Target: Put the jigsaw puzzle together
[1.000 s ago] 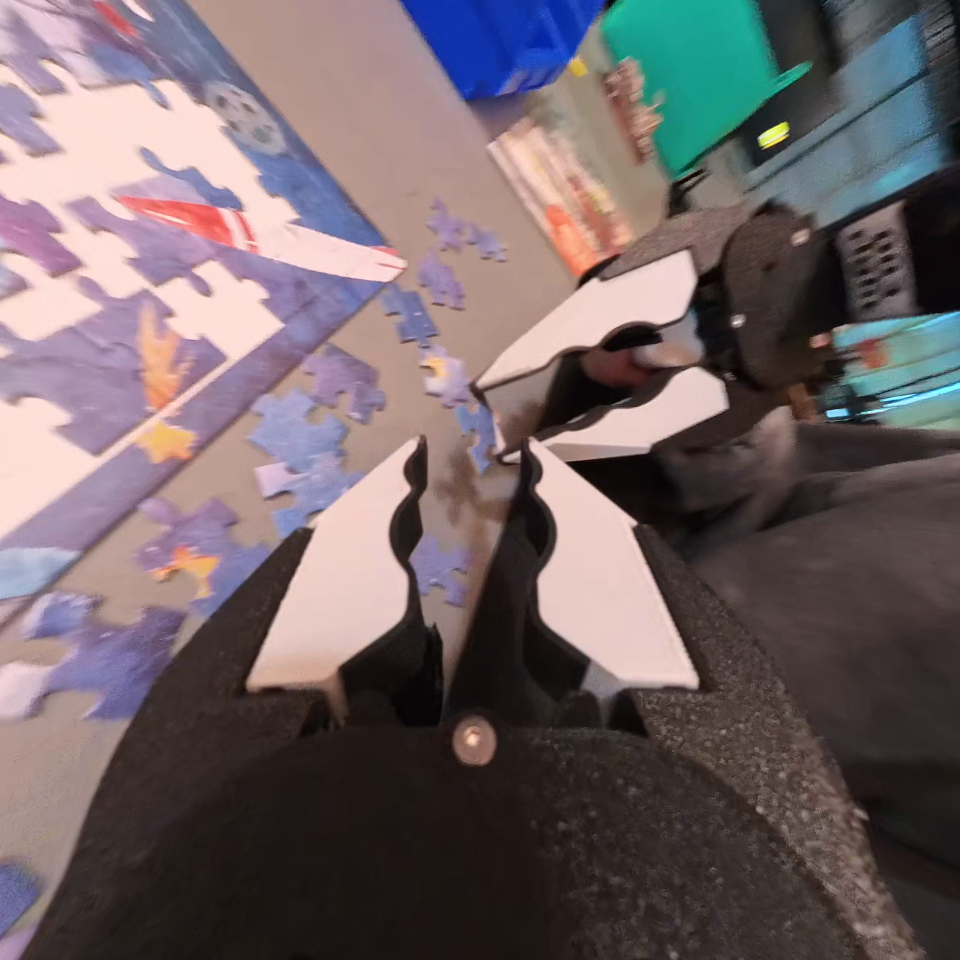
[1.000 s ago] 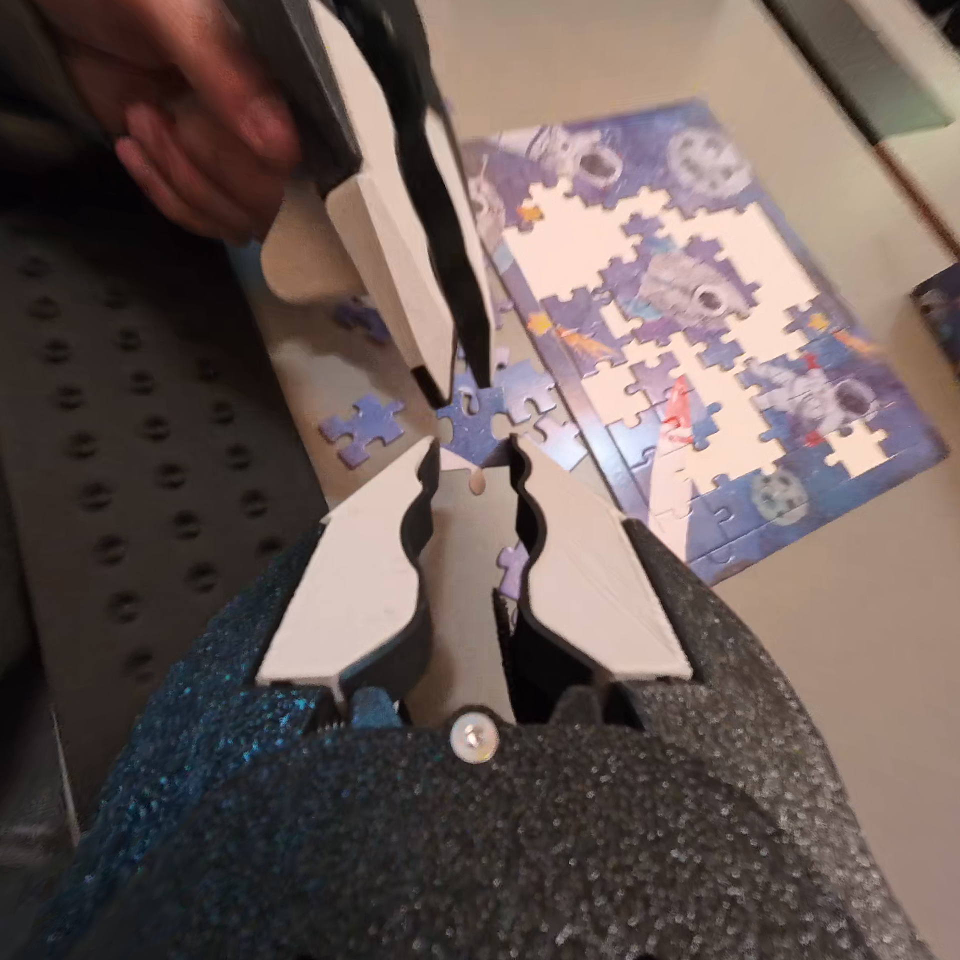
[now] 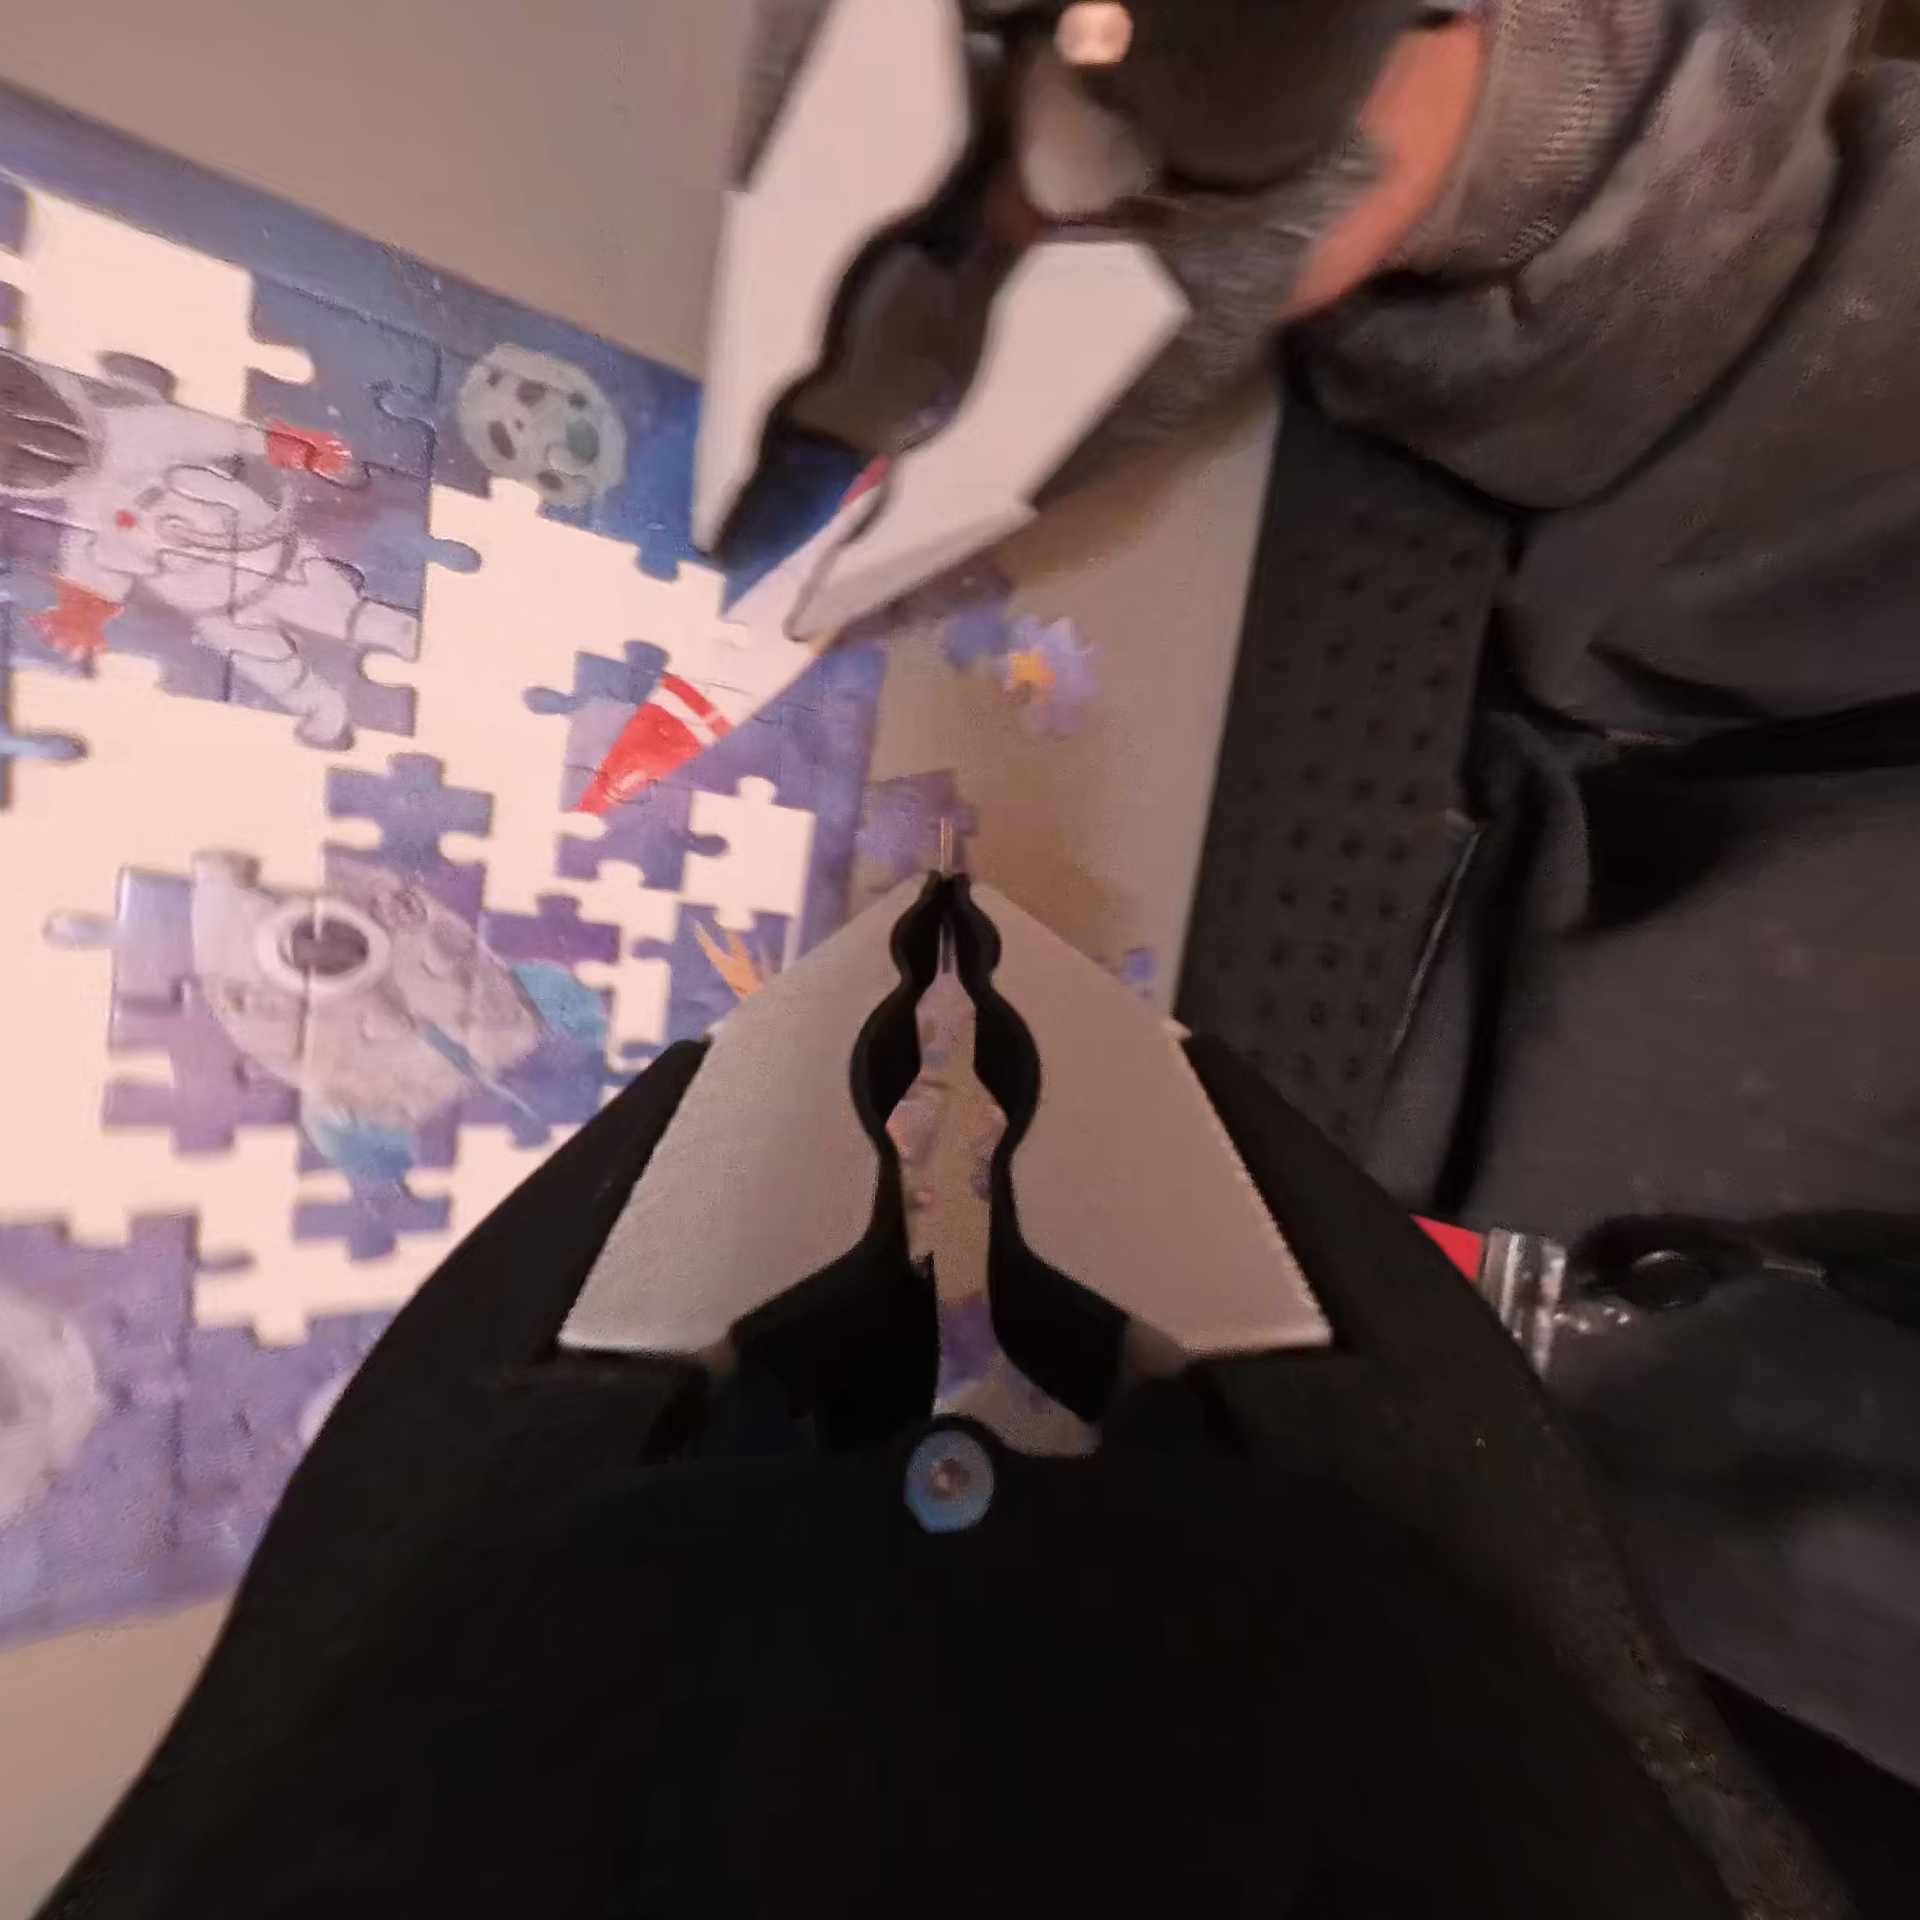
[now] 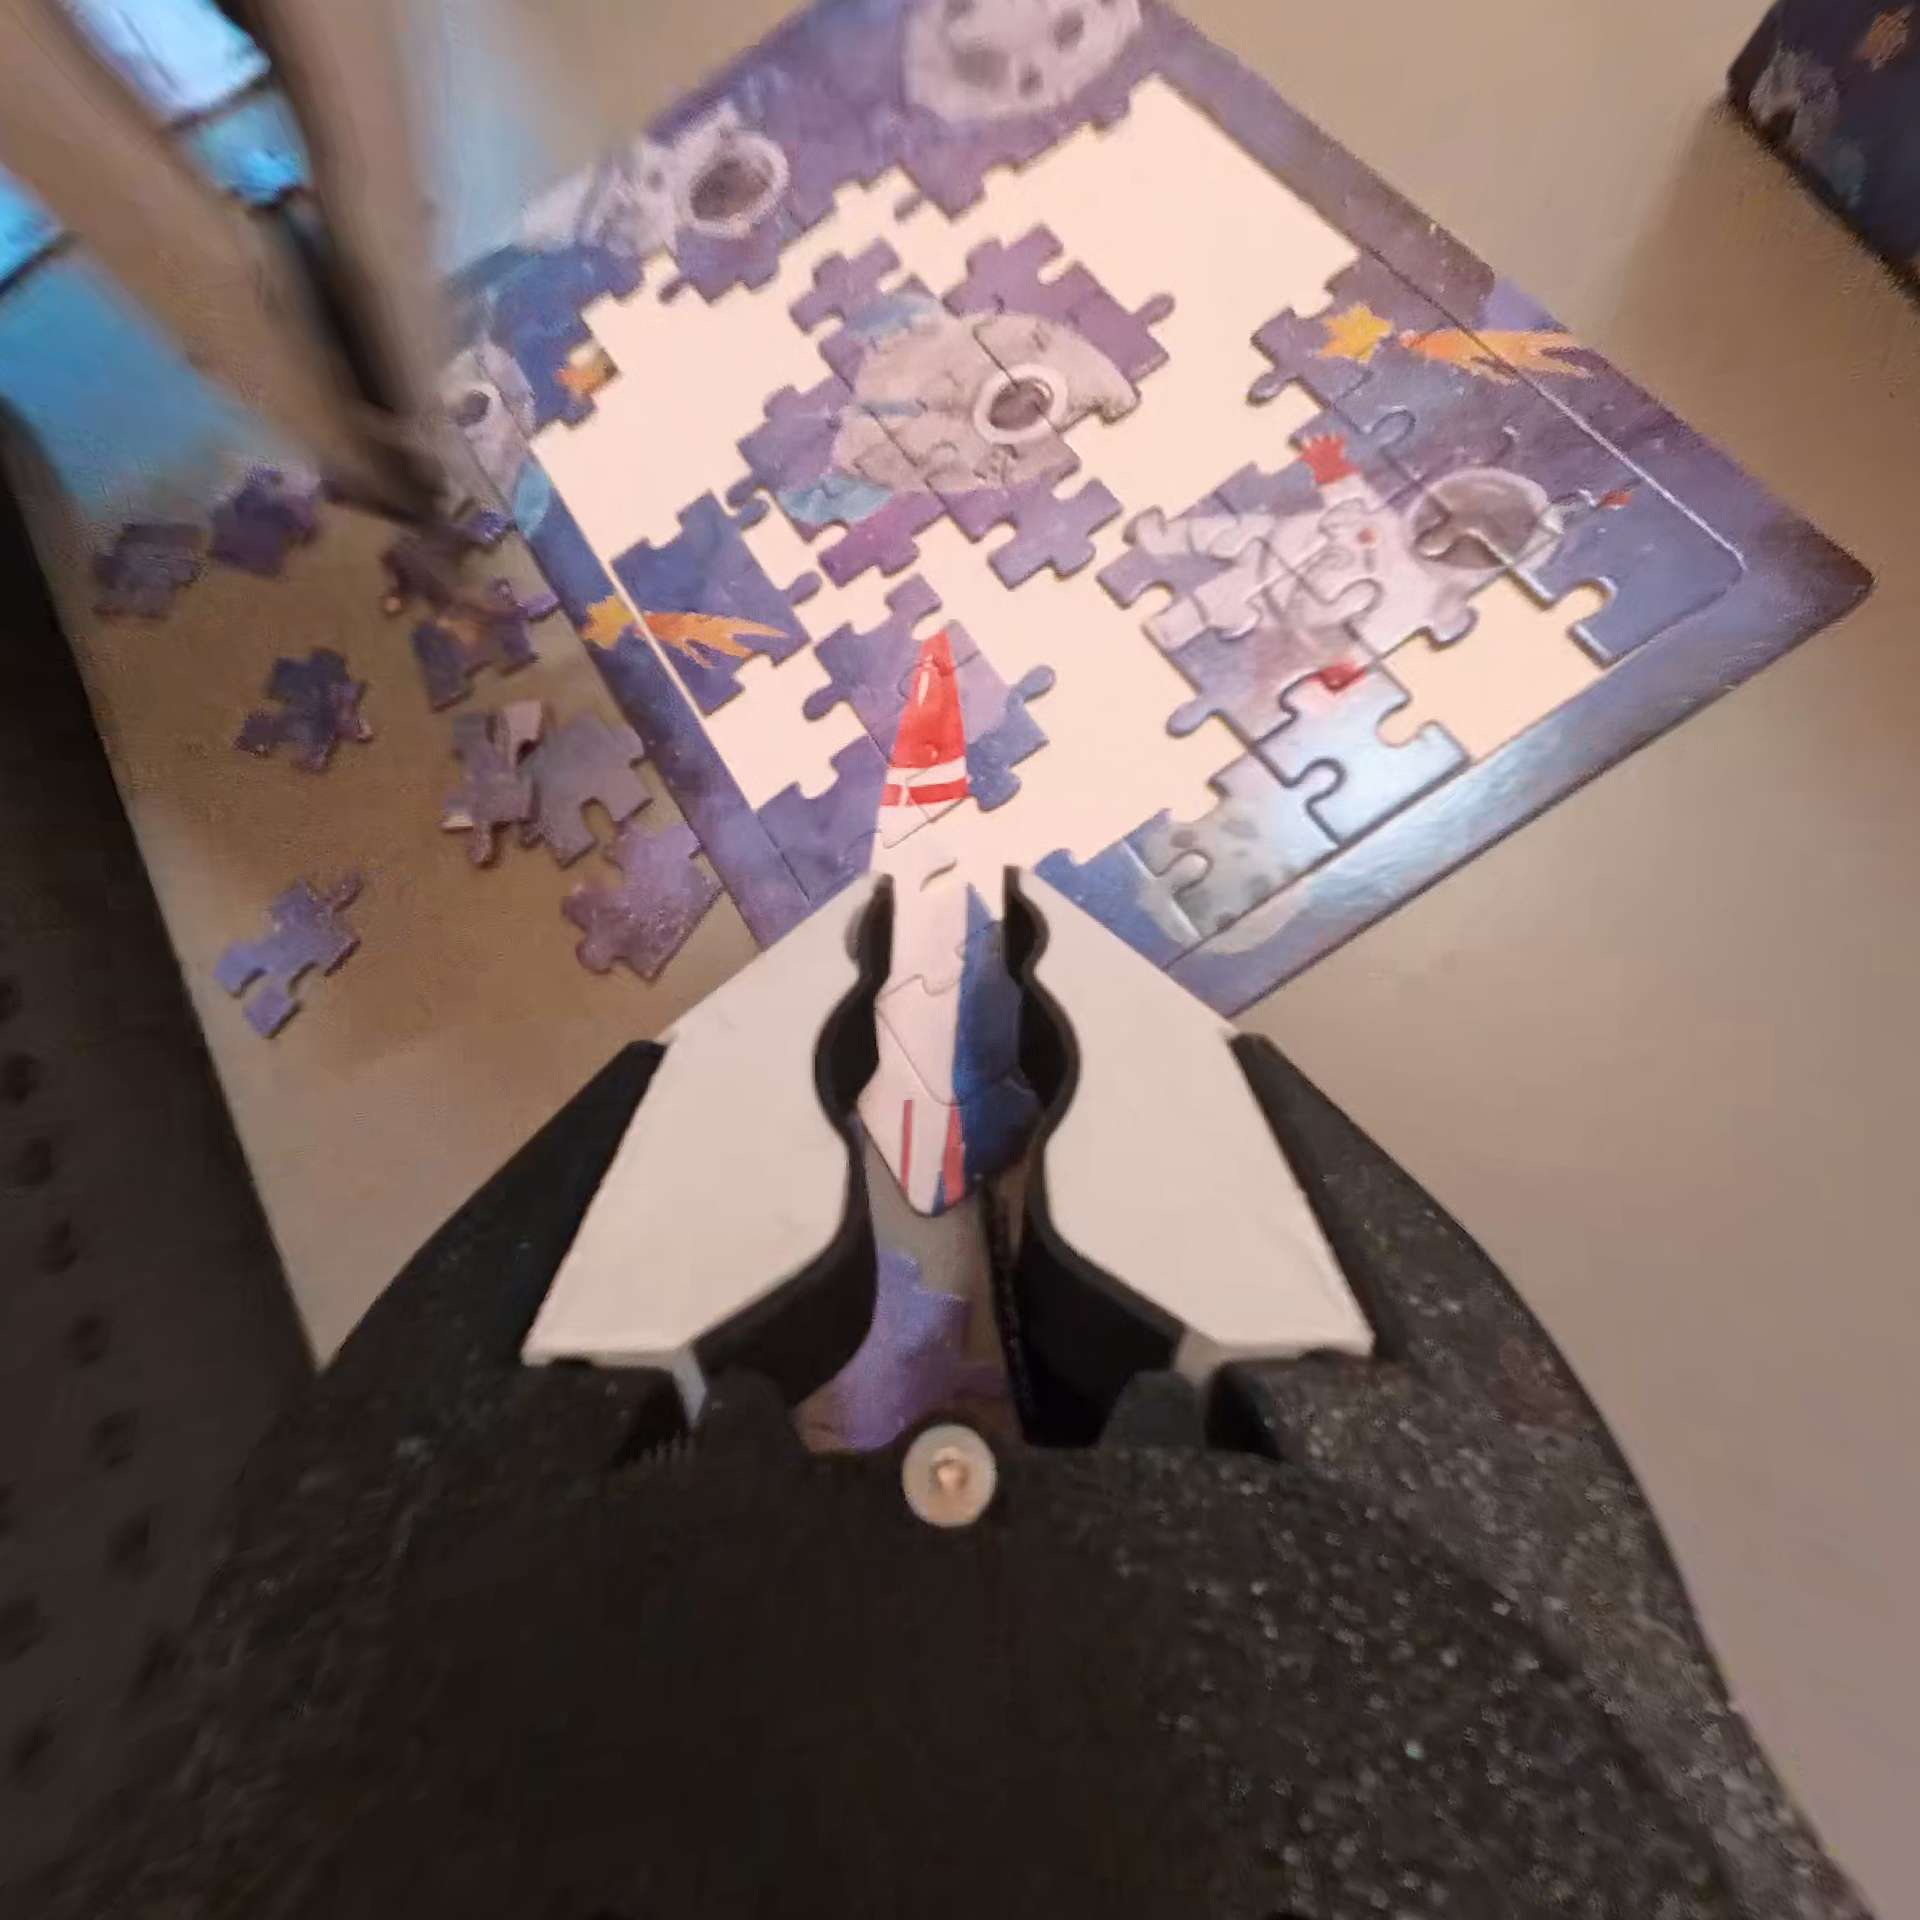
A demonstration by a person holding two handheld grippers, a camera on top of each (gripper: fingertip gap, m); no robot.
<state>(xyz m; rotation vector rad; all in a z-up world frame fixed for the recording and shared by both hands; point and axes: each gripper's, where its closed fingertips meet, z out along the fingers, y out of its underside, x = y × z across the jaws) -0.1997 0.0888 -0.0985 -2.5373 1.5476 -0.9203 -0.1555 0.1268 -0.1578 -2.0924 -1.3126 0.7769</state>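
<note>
My left gripper point(image 3: 945, 883) has its fingers pressed nearly together, pinching a thin puzzle piece point(image 3: 945, 847) seen edge-on, so only a sliver pokes out past the tips. Just beyond those tips lies the near border of the jigsaw puzzle point(image 3: 343, 790), a space scene in a blue frame with many pale gaps left unfilled. It rests flat on the beige desk point(image 3: 499, 135). A red-tipped rocket point(image 3: 649, 743) in the puzzle sits ahead and left of my left fingers.

My right gripper point(image 4: 948, 891) has its fingers spread a little, with nothing between them; through the gap I see the rocket's white body running away from the tips. In the left view this gripper hovers over the puzzle's corner, ahead of my left fingers.

Loose pieces point(image 4: 551, 774) are scattered on the desk, left of my right fingers and beside the puzzle's edge. A dark perforated surface point(image 3: 1340, 790) lies right of my left fingers.
</note>
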